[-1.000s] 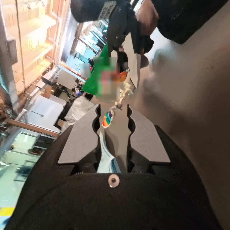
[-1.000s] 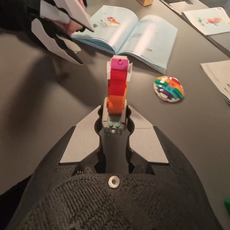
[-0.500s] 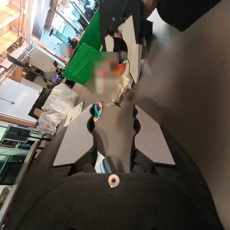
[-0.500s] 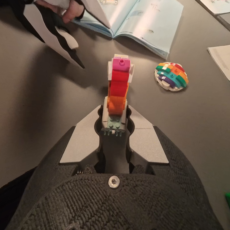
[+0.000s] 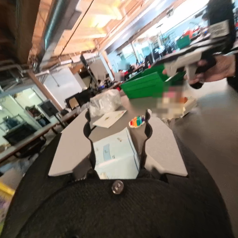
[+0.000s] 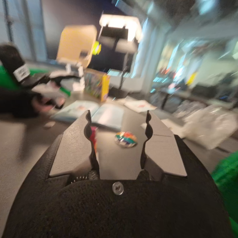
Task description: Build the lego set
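Left wrist view: looks along the left gripper [image 5: 117,115], spread wide and holding nothing, hovering over the open pale-blue booklet [image 5: 115,152] in the lower middle of the frame. Beyond the fingertips, just right of centre, a small rainbow disc [image 5: 137,121] flat on the grey table [image 5: 199,135]. Further right, a mosaic patch where the build likely stands, so nothing certain to say of it from this side.

Right wrist view: heavily blurred. Shows the right gripper [image 6: 117,115] likewise wide apart and empty. Just left of centre, a sliver of the brick tower [image 6: 93,135], pink over red over orange, peeking out beside the inner edge of the left-hand finger and mostly hidden behind it. Cannot tell whether upright or tipped, nor whether touching the finger. Same rainbow disc a little right of centre, well apart from the tower.

Judging by look: light, hard plastic, smooth and a bit slippery on the flat faces. Stiff as a stack, yet likely to snap at a stud joint if bent or squeezed high up, and quick to topple, being tall and narrow. Best taken low, across the two flat sides of the wider base, with the squeeze square to the faces and gentle
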